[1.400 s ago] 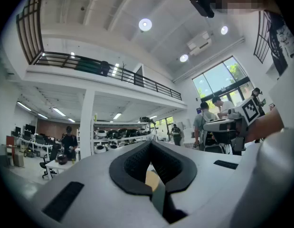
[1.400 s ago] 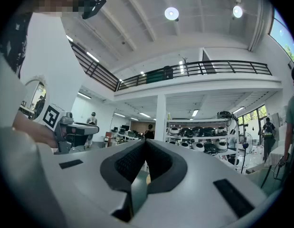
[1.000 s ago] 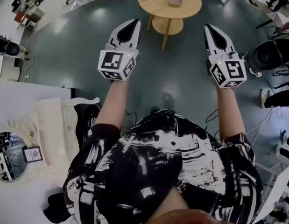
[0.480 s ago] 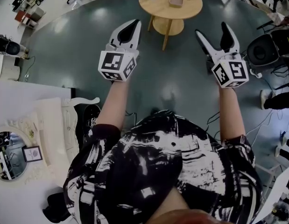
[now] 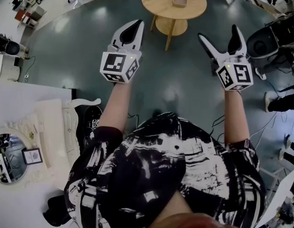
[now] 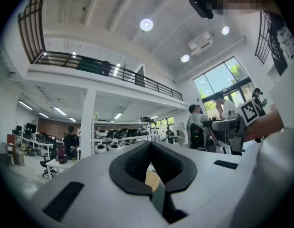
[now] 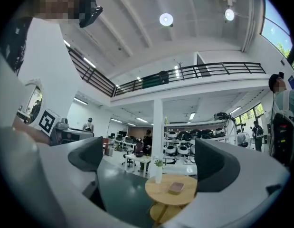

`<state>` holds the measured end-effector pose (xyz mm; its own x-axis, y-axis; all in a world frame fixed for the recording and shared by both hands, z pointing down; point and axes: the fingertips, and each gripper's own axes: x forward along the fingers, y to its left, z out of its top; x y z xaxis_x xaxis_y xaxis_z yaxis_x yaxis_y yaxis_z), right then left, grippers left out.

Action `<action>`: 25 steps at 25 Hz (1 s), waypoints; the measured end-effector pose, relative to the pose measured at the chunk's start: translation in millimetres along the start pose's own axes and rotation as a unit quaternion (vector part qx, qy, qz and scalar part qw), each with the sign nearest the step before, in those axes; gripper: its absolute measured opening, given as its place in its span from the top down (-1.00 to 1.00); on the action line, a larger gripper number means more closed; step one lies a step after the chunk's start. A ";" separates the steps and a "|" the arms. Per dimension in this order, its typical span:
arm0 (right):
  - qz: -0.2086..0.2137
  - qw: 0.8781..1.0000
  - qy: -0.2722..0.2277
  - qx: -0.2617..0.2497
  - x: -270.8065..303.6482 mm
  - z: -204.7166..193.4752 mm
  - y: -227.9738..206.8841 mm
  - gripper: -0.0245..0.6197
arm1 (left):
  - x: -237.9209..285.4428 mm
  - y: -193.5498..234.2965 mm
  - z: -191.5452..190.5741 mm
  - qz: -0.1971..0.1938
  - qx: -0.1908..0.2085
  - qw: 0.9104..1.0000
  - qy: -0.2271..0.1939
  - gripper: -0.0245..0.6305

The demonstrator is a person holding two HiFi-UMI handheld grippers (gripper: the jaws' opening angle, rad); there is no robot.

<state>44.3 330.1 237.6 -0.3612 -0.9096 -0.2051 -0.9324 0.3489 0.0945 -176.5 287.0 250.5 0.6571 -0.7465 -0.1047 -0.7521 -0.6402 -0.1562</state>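
The person stands with both forearms stretched straight ahead. The left gripper [image 5: 136,24] and the right gripper [image 5: 218,33] are level with each other and well apart, and neither holds or touches anything. The left gripper's fingers [image 6: 137,161] are pressed together with nothing between them. In its own view only a sliver of pale wood shows through the slot below their tips. The right gripper's fingers [image 7: 216,165] are spread wide and empty. Its view looks between them at the round, light wooden table [image 5: 161,4] on its short pedestal. The table stands on the dark grey-green polished floor [image 5: 66,46], ahead of both grippers and roughly between their lines, clearly out of reach. It carries a small square brown dish [image 7: 176,187] near its middle and a slim white vase with a green sprig [image 7: 158,170] toward its left edge, the two apart. Holding the arms out level seems to keep both cameras aimed at the table. Bare floor lies between the person and the table. A white ornate dresser with an oval mirror [image 5: 42,122] stands close on the person's left. Dark equipment with trailing cables [image 5: 270,42] crowds the right, so the room to move is mostly straight ahead.
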 end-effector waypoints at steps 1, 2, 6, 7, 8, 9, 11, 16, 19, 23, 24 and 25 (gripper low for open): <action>0.001 1.000 0.001 0.000 1.0 -1.2 0.0 -0.86 | 0.7 1.1 -1.0 0.000 0.000 1.000 0.001 0.93; 0.000 1.000 0.003 0.002 2.0 -3.0 -0.8 -0.86 | 1.9 2.3 -2.4 0.000 -0.001 1.000 0.002 0.93; -0.004 1.000 0.012 0.004 5.8 -12.8 -6.7 -0.86 | 9.3 5.9 -11.0 -0.004 -0.003 1.000 0.008 0.93; -0.004 1.000 0.013 0.003 8.1 -14.3 -6.5 -0.86 | 10.7 8.2 -13.2 -0.005 -0.004 1.000 0.009 0.93; -0.004 1.000 0.014 0.001 11.3 -15.7 -5.9 -0.86 | 12.1 11.9 -15.1 -0.006 -0.005 1.000 0.010 0.93; -0.005 1.000 0.015 0.000 15.2 -16.7 -4.9 -0.86 | 13.5 16.7 -16.8 -0.006 -0.005 1.000 0.010 0.93; -0.008 1.000 0.017 -0.003 21.1 -18.3 -1.4 -0.86 | 15.6 25.7 -21.3 -0.010 -0.007 1.000 0.010 0.93; -0.026 0.999 0.029 -0.008 16.7 -19.1 15.1 -0.86 | 7.5 40.1 -26.6 -0.030 -0.012 0.999 0.007 0.93; -0.029 0.999 0.028 -0.011 25.2 -18.3 18.1 -0.86 | 13.6 56.7 -26.4 -0.029 -0.012 1.000 0.002 0.93; -0.036 0.999 0.030 -0.017 38.3 -23.8 4.3 -0.86 | 33.7 69.7 -32.2 -0.027 -0.014 1.000 0.000 0.93; -0.037 0.999 0.032 -0.017 40.5 -26.4 0.6 -0.86 | 37.7 71.5 -33.5 -0.026 -0.014 1.000 0.000 0.93; -0.035 0.999 0.034 -0.017 43.0 -28.9 -2.9 -0.86 | 41.9 72.5 -34.4 -0.025 -0.015 1.000 0.002 0.93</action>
<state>31.8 283.5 256.7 -0.2918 -0.9454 -0.1452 -0.9540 0.2769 0.1148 -205.3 203.0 268.6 0.6939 -0.7139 -0.0937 -0.7194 -0.6819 -0.1324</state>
